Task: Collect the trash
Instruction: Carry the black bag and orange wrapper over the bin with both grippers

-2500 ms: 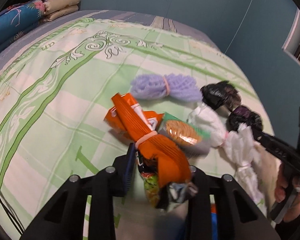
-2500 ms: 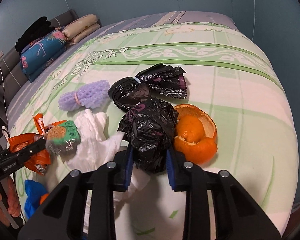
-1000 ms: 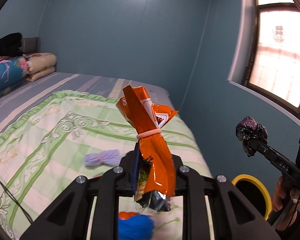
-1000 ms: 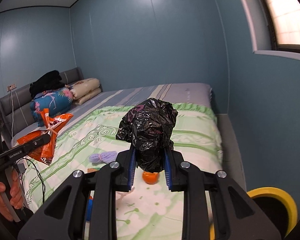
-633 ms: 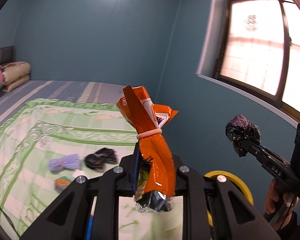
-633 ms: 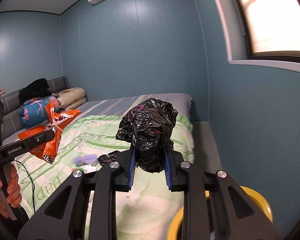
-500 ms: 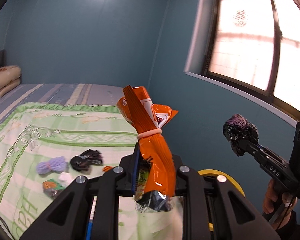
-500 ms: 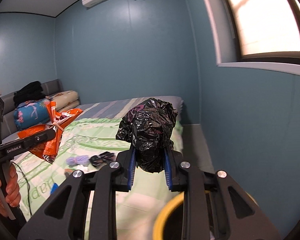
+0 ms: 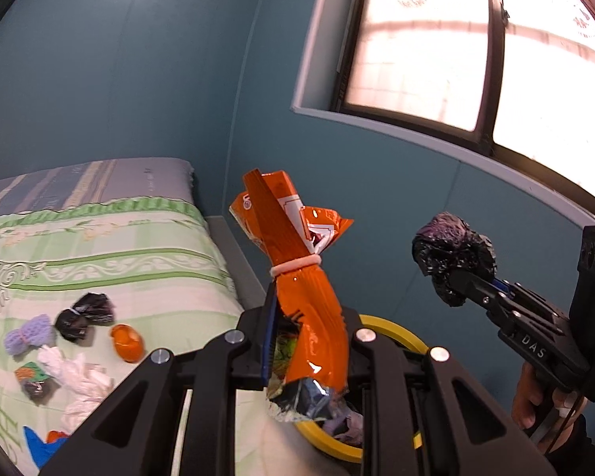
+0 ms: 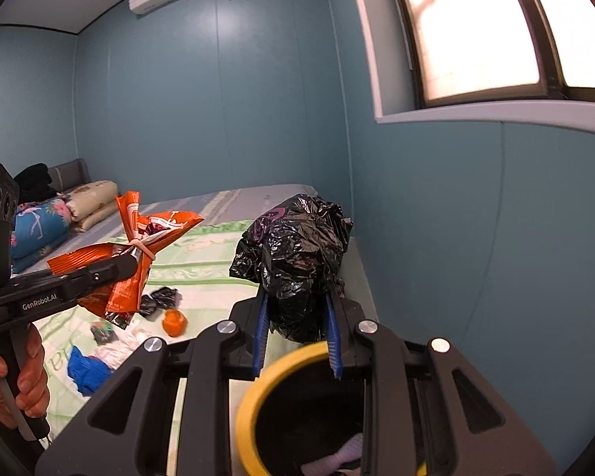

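My left gripper (image 9: 305, 341) is shut on an orange snack bag (image 9: 297, 273) tied with a rubber band; it also shows in the right wrist view (image 10: 135, 265). My right gripper (image 10: 297, 325) is shut on a crumpled black plastic bag (image 10: 297, 265), also seen in the left wrist view (image 9: 452, 258). Both are held in the air above a yellow-rimmed bin (image 10: 281, 373), (image 9: 392, 329) beside the bed. Some trash lies inside the bin.
On the green bedspread (image 9: 99, 269) lie an orange peel (image 9: 127, 343), a black bag (image 9: 83, 317), a purple net (image 9: 27, 339), white tissue (image 9: 79, 377), a green wrapper (image 9: 31, 377) and a blue item (image 10: 85, 369). Blue walls and a window (image 9: 476, 47) stand close on the right.
Both grippers lifted their trash off the bed and swung right to the bin. The bin rim now sits just below both grippers. Grips are unchanged.
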Available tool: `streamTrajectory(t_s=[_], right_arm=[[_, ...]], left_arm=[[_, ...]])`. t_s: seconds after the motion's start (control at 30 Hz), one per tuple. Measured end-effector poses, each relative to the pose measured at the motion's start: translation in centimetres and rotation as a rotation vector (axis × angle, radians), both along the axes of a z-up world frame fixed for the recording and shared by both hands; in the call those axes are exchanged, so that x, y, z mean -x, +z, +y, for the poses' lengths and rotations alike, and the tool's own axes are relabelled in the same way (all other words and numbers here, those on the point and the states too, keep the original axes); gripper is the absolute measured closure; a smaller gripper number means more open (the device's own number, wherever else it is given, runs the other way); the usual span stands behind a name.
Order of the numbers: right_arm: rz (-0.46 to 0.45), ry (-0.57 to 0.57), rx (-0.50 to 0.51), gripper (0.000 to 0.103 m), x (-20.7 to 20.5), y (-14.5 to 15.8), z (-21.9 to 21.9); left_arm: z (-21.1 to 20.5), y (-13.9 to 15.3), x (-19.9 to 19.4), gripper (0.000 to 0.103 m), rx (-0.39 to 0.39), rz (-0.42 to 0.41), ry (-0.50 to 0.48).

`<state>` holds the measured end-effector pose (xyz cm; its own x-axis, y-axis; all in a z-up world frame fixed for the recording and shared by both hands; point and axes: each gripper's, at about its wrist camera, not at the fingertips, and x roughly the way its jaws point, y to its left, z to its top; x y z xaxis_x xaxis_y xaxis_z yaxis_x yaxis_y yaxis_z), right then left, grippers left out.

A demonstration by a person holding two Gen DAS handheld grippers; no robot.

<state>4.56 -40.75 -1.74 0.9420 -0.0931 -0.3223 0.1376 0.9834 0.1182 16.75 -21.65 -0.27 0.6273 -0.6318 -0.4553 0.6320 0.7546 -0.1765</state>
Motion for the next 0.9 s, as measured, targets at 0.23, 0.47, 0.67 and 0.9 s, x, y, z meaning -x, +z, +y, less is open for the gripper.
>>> streamTrajectory(t_s=[0.23,0.47,0.67,0.9], right_arm=[[0.064,-0.038,-0.02,0.08,0.4,-1.9,-1.7],[0.12,-0.073,-0.047,0.08,0.1,-3.6,-3.4],[0.188,-0.095,-0.086,0.08,-0.7,-5.4,-4.4],[0.246,-0.116,-0.126,0.079,-1.6,-7.1,-5.2]], left_arm=[[-3.6,-2.4,-0.2,0.084,-0.032,0.051,-0.063],[-6.3,-5.1,-0.6,0.084,-0.065,0.1,-0.101],[-8.0,-7.7,-1.6,0.084,-0.092,0.162,-0.128],[-9.3,-10.7,-2.3,0.084,-0.119,0.234,-0.155]])
